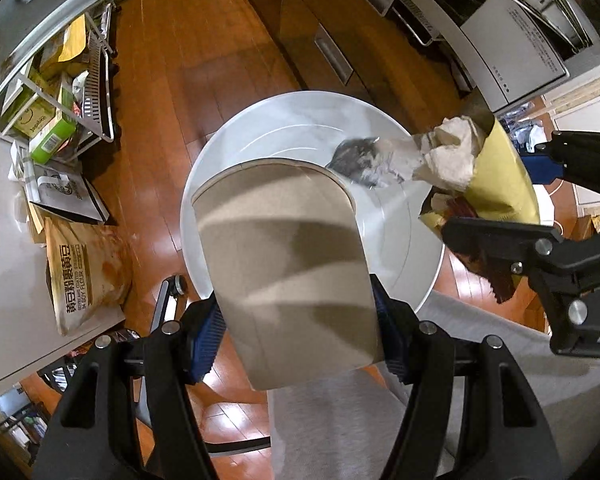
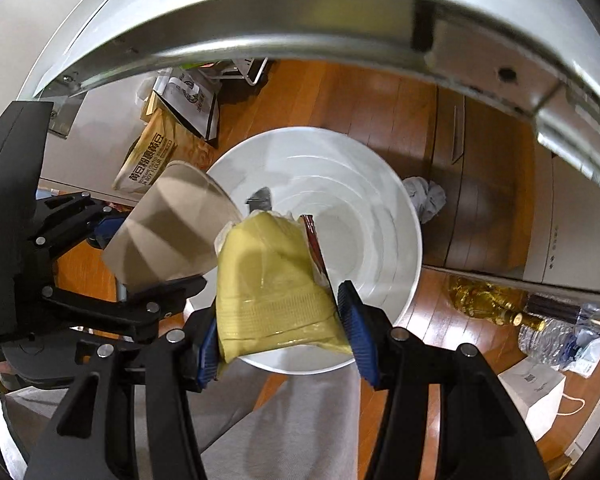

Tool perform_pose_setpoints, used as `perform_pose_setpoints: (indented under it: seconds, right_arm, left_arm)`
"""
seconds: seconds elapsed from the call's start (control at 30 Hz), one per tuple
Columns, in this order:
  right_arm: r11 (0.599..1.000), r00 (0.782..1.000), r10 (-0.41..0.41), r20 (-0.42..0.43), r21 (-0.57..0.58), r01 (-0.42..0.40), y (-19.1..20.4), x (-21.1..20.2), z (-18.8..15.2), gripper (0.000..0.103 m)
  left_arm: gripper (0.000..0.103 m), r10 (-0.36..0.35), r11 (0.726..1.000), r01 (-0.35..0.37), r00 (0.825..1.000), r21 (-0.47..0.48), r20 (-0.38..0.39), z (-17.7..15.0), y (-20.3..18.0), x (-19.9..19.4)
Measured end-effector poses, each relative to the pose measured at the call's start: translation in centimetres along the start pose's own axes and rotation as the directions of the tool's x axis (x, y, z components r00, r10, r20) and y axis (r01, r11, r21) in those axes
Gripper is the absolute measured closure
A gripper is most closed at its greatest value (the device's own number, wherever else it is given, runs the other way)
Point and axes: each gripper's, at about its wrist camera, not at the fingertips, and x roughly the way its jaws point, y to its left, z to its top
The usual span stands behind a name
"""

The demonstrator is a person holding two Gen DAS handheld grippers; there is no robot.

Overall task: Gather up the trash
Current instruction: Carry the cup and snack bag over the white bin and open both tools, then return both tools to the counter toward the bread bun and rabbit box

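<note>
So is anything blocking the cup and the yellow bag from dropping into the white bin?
Nothing visible does. The paper cup in the left gripper and the yellow bag in the right gripper both hang over the white bin, whose mouth is open, with only a little trash at the bottom.

Glossy orange-brown wood floor (image 1: 168, 92), brown drawer cabinet (image 1: 320, 48) with a metal handle, white appliance (image 1: 512, 52) beside it.

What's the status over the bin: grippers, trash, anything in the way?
Left gripper shut on paper cup. Right gripper shut on yellow wrapper stuffed with tissue. Both over the open white bin. Mouth unobstructed.
</note>
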Motion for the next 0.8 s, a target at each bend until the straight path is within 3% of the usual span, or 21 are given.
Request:
perform_pose_setpoints:
  seconds: [0.07, 0.13, 0.2, 0.23, 0.57, 0.67, 0.8]
  right_arm:
    - [1.0, 1.0, 0.001, -0.008, 0.008, -0.001, 0.0, 0.5, 0.0, 0.051]
    - [1.0, 1.0, -0.005, -0.011, 0.015, 0.005, 0.0, 0.7, 0.1, 0.044]
    - [0.999, 1.0, -0.01, -0.009, 0.036, 0.01, -0.2, 0.7, 0.2, 0.029]
    - [0.999, 1.0, -0.012, -0.006, 0.049, 0.012, -0.3, 0.7, 0.2, 0.026]
    - [0.997, 1.0, -0.029, 0.011, 0.076, 0.028, -0.8, -0.3, -0.3, 0.025]
    - [0.996, 0.999, -0.047, 0.026, 0.079, 0.045, -1.0, -1.0, -0.7, 0.017]
    - [0.996, 0.997, -0.061, 0.048, 0.074, 0.057, -1.1, -2.3, -0.9, 0.017]
  left_arm:
    - [0.037, 0.004, 1.0, -0.004, 1.0, 0.012, -0.001, 0.0, -0.2, 0.1]
    - [0.037, -0.002, 1.0, 0.002, 1.0, 0.015, -0.003, 0.0, -0.2, 0.0]
    - [0.026, -0.011, 1.0, 0.011, 1.0, 0.009, -0.016, 0.1, -0.1, 0.2]
    - [0.018, -0.006, 1.0, 0.006, 1.0, 0.004, -0.015, 0.2, 0.0, 0.1]
    - [0.016, 0.012, 1.0, -0.012, 1.0, -0.002, 0.005, -0.7, 0.2, -1.0]
    - [0.016, 0.013, 1.0, -0.013, 1.0, -0.016, 0.013, -0.9, 0.3, -1.5]
    - [0.016, 0.009, 0.999, -0.007, 0.999, -0.042, 0.032, -1.2, 0.5, -2.7]
